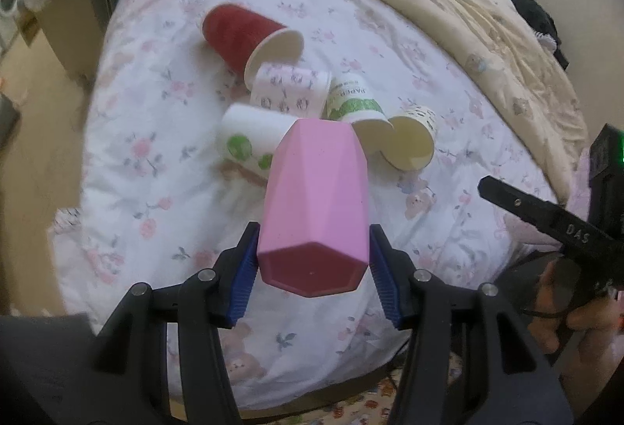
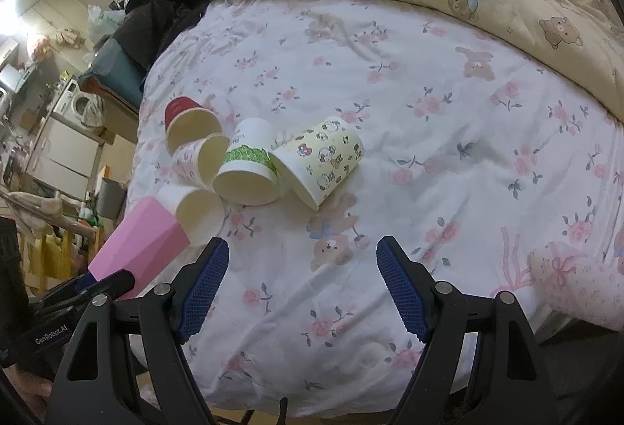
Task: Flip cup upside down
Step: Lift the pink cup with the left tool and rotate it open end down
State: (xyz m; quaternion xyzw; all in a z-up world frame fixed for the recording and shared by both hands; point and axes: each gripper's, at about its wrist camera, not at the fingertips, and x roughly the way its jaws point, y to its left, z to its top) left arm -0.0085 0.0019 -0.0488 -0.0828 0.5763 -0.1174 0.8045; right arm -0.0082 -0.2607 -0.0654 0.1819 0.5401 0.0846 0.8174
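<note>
Left wrist view shows the pink cup clamped between the blue pads of the left gripper, held above the bed and not resting on it. Its faceted body points away from the camera toward a cluster of paper cups lying on their sides on the floral sheet. The hexagonal end facing the camera looks dark and recessed, probably the open mouth, though the blur makes that uncertain. By my reading the grasp and lift are done; what is left is to finish turning the cup and set it mouth-down on the bed.

The left jaws are closed on the cup's sides near that end, both pads touching it. From the right wrist view, the right gripper has its jaws spread wide with nothing between them, hovering over bare sheet, near the paper cups and touching none.
</note>
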